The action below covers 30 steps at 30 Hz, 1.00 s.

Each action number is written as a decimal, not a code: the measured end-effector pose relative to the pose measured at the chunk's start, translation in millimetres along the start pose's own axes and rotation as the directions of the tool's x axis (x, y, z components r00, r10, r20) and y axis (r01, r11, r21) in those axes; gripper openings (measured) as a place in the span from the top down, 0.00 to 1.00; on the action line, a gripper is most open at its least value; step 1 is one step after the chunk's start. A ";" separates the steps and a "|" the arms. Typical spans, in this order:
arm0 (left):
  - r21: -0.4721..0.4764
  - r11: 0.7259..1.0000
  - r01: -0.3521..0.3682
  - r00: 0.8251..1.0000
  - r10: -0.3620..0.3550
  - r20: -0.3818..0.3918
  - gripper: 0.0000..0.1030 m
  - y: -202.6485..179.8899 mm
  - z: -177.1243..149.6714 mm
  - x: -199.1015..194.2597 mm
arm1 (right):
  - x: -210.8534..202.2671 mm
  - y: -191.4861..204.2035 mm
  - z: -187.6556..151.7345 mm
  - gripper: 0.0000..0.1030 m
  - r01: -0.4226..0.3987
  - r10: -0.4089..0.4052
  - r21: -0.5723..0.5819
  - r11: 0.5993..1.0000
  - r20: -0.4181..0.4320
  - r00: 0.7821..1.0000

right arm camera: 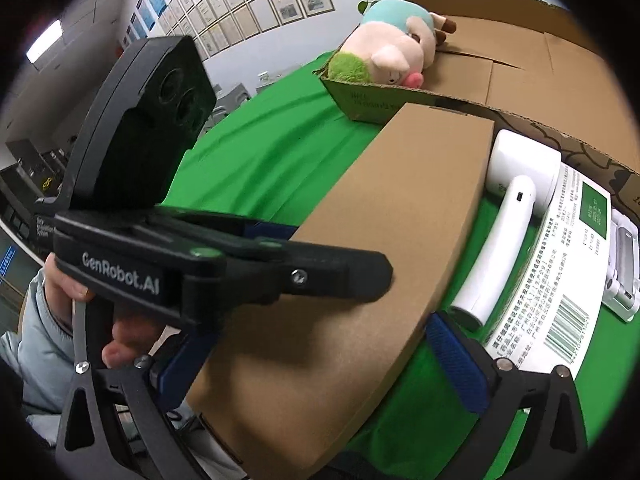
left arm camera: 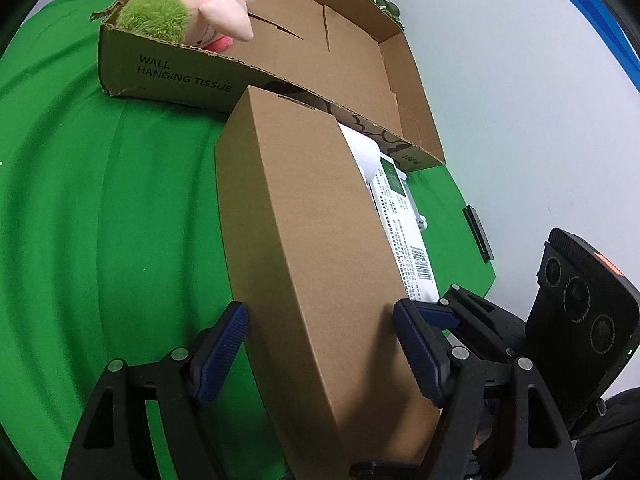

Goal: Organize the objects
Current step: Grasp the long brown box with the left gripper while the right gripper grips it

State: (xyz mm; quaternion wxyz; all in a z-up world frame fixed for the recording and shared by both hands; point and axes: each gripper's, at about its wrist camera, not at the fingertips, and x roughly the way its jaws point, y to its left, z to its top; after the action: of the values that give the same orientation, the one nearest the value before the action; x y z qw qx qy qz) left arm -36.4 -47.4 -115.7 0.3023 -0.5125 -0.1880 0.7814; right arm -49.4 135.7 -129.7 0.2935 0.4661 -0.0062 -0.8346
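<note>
Left gripper [left arm camera: 320, 320]: both pads pressed against the long brown box [left arm camera: 304, 220] on the green cloth [left arm camera: 100, 200]. Right gripper [right arm camera: 320, 360]: straddles the same box; contact cannot be determined.

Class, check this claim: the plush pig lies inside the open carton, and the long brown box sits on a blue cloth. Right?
Wrong in one respect: the cloth is green, not blue, as the left wrist view shows. The plush pig does lie inside the open carton, and the long brown box sits on that cloth.
</note>
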 end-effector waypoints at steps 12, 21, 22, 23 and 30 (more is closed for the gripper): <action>0.014 0.999 -0.037 0.998 0.037 0.046 0.28 -5.1 -6.6 -9.5 | -9.7 -5.1 1.7 0.20 0.021 -0.024 0.036 0.999 0.069 0.997; 0.051 0.993 -0.104 0.988 0.097 0.124 0.33 -22.8 -7.7 -16.9 | -15.2 -7.7 4.9 0.27 0.035 -0.039 0.038 0.999 0.118 0.992; 0.050 0.993 -0.107 0.987 0.100 0.129 0.33 -23.4 -6.9 -18.2 | -16.0 -7.9 5.3 0.27 0.038 -0.042 0.038 0.999 0.124 0.991; 0.049 0.993 -0.110 0.986 0.103 0.135 0.33 -24.4 -6.3 -19.0 | -16.4 -8.2 5.6 0.28 0.040 -0.044 0.039 0.998 0.128 0.991; 0.082 0.987 -0.137 0.977 0.121 0.176 0.33 -39.7 -2.4 -27.9 | -25.9 -6.8 12.8 0.32 0.069 -0.072 0.023 0.997 0.177 0.982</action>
State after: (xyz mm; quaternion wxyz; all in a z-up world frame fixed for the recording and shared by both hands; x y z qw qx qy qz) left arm -15.0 -36.3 -73.5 0.2575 -0.4399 -0.1427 0.8484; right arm -52.5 150.9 -104.4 0.2581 0.3920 -0.0227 -0.8827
